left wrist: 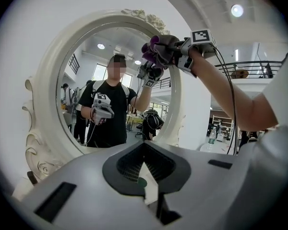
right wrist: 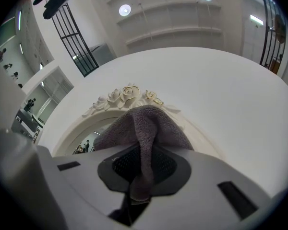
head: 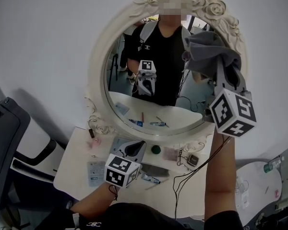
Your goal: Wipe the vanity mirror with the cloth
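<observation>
Holding low at the lower centre of the head view: left gripper (head: 136,148), jaws closed together on nothing, above the cluttered table (head: 74,169).

Raised at the right: right gripper (right wrist: 143,176), clamped on the cloth (head: 207,49). I judged it soft, light and floppy, best pinched by a bunched fold, as held.

The cloth sat at the upper right of the vanity mirror (head: 122,56), seemingly against the glass by its edge.

A carved frame (head: 97,61), likely fragile, ringed the glass. Bare glass to the left and below gave room for strokes.
</observation>
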